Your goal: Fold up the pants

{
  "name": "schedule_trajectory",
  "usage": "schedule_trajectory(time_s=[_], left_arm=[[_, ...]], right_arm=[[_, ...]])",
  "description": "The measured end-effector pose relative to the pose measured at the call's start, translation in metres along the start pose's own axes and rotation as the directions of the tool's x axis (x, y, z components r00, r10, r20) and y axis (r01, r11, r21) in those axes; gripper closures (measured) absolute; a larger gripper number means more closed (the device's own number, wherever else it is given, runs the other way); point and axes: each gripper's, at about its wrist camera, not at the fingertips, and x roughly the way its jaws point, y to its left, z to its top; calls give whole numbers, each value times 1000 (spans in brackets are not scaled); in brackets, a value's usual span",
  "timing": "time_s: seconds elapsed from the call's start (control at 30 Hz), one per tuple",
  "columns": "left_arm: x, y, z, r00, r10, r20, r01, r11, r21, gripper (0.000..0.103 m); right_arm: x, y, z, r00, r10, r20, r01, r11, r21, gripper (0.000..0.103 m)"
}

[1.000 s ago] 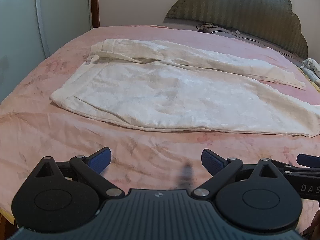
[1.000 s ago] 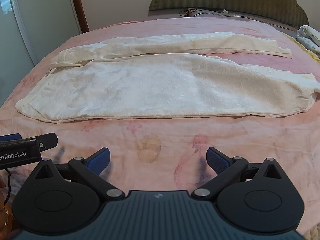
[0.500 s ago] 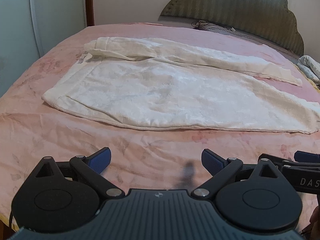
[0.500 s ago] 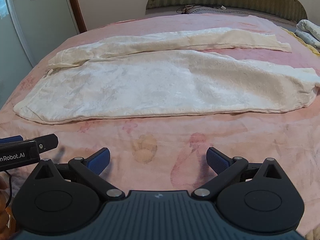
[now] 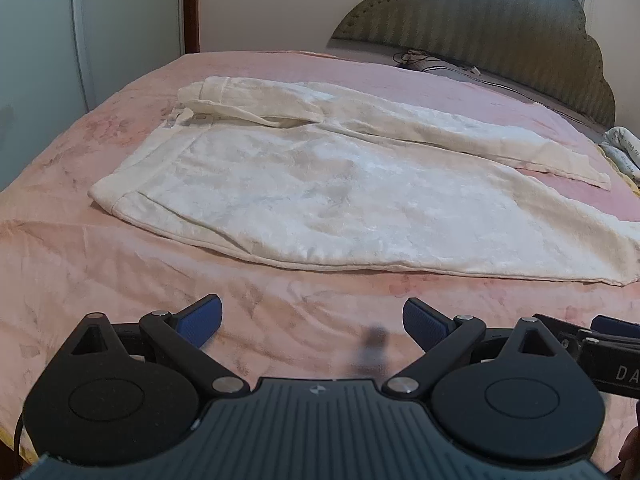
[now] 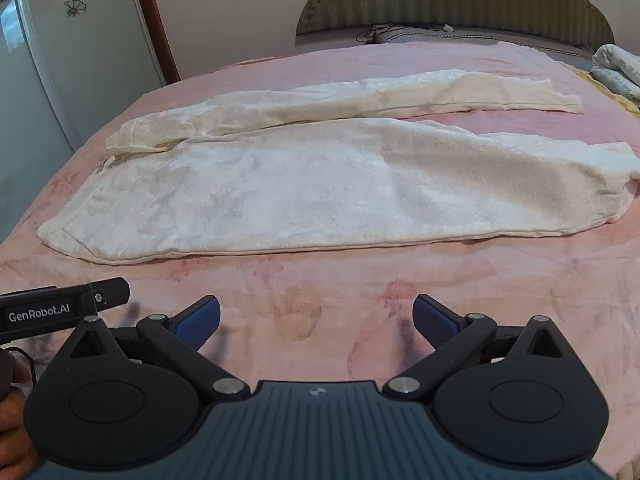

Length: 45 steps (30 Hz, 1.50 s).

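While the pants (image 5: 340, 200) lie unfolded on the bed (image 5: 80, 280), both released hand-held grippers, left (image 5: 312, 320) and right (image 6: 316, 318), hover short of them, so grasping the near edge looks next.

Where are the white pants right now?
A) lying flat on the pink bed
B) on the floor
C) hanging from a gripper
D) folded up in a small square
A: the white pants lie spread out on the pink bedspread, both legs stretched long, and neither open gripper touches them.

Pants (image 5: 340, 196): cream cloth, crushed-velvet sheen. Bed (image 5: 100, 280) cover: pink, matt, soft, wrinkled. Left tongs (image 5: 312, 318): matt black plastic, ribbed blue pads, bare metal pivots. Headboard (image 6: 460, 4): tufted fabric.
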Motion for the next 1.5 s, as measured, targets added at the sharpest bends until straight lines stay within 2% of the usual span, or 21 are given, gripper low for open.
schedule_trajectory(time_s=[0.17,0.27,0.57,0.77,0.97,1.27,1.5], left_arm=[[0,5,-1,1000,5,2,-4,1000,-18,4],[0,6,-1,1000,1,5,-1,999,-32,4],[-10,0,0,998,18,53,-19,1000,18,4],[-7,-2,0,999,29,35,-30,999,21,4],[-5,-3,-1,999,38,23,-39,999,33,4],[-5,-5,-1,998,52,33,-54,997,58,4],[-2,2,8,997,63,40,-66,996,65,4]], right_arm=[[14,-4,-2,998,35,-55,-32,998,57,0],[14,-1,-4,997,39,-60,-36,998,46,0],[-4,5,0,999,11,35,-11,1000,3,0],[-20,19,-2,988,-33,153,52,991,-125,0],[-13,17,-4,993,-3,114,17,992,-121,0],[-12,18,-3,994,2,106,11,992,-125,0],[-8,16,12,994,39,99,-24,989,-144,0]])
